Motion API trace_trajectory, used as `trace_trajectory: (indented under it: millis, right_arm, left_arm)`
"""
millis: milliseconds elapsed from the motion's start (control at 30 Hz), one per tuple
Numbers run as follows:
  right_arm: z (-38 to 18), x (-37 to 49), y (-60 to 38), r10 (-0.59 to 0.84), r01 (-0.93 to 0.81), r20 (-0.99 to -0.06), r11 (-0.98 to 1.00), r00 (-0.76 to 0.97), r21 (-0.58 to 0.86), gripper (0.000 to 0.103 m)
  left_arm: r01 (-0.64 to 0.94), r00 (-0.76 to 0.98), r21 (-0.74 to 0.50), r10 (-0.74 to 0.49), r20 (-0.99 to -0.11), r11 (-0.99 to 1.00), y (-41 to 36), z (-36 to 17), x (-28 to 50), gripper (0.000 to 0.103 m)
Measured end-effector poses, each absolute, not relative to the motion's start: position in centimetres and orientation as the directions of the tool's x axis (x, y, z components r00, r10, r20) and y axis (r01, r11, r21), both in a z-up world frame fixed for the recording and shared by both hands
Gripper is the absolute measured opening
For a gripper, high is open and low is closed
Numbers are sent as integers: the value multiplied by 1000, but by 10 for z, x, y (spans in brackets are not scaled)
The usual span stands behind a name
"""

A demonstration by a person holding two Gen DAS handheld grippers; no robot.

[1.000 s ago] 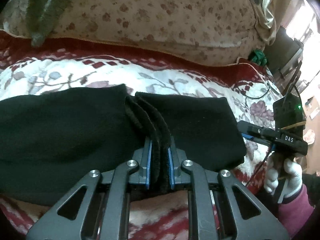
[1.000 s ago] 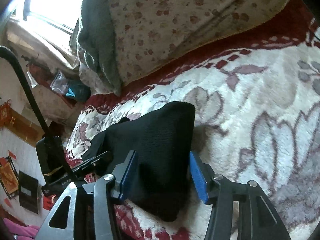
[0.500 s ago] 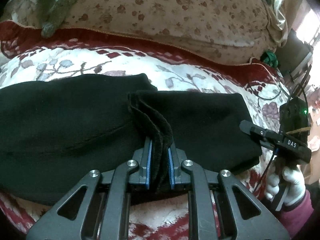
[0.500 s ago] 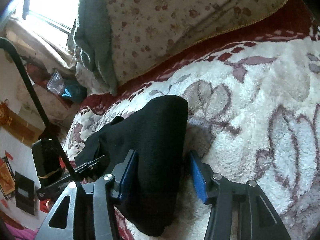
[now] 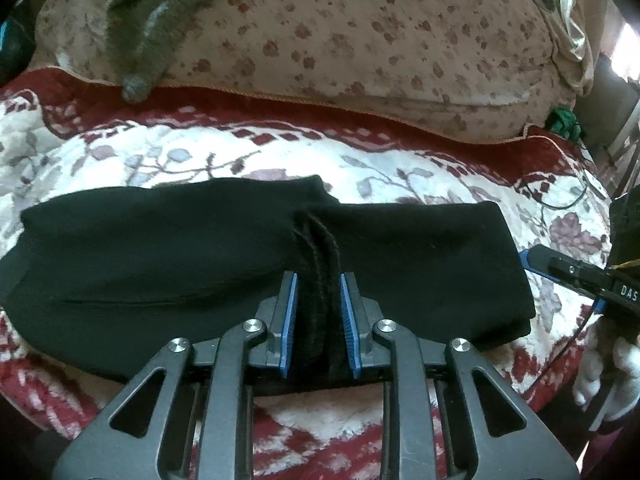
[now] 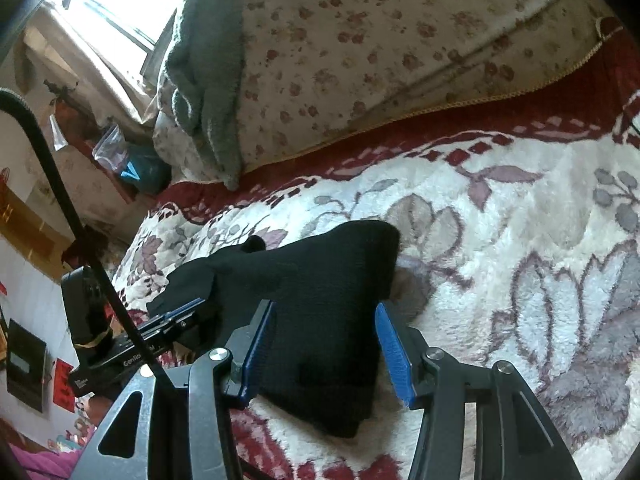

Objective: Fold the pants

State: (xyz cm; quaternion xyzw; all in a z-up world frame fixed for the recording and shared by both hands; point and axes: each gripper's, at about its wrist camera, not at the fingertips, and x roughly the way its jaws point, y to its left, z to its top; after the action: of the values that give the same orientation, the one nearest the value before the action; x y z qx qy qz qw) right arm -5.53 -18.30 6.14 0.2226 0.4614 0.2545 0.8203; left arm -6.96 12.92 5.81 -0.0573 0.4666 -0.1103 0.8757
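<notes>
Black pants point(image 5: 160, 256) lie folded across a white and red floral blanket point(image 5: 168, 156). My left gripper point(image 5: 318, 280) is shut on a bunched layered edge of the pants near their middle, at the front. In the right wrist view the pants point(image 6: 320, 300) show as a folded end lying between the blue pads. My right gripper point(image 6: 325, 312) is open around that end and grips nothing. It also shows in the left wrist view point(image 5: 568, 272) at the pants' right end. The left gripper appears in the right wrist view point(image 6: 176, 312), holding cloth.
A large floral cushion point(image 5: 360, 40) with a grey knit garment point(image 5: 160, 8) on it lies behind the pants. A black cable point(image 5: 560, 200) lies at the blanket's right edge. A bright window point(image 6: 112, 8) and a cluttered shelf point(image 6: 120, 160) are on the left.
My left gripper has pulled back with the pinched edge, and the pants now sit farther away and flatter. My right gripper stayed open and shifted a little around the folded end.
</notes>
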Motion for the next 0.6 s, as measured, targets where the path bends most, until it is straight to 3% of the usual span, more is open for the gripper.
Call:
trace_trajectory:
  millis: [100, 600]
  right_arm:
    - [65, -57, -173, 611, -220, -656, 784, 443, 581, 53]
    - [84, -61, -138, 644, -299, -645, 764, 412, 571, 53]
  left_arm:
    - [121, 563, -217, -247, -789, 969, 137, 64, -74, 49]
    - [44, 601, -191, -179, -779, 981, 170, 70, -85, 49]
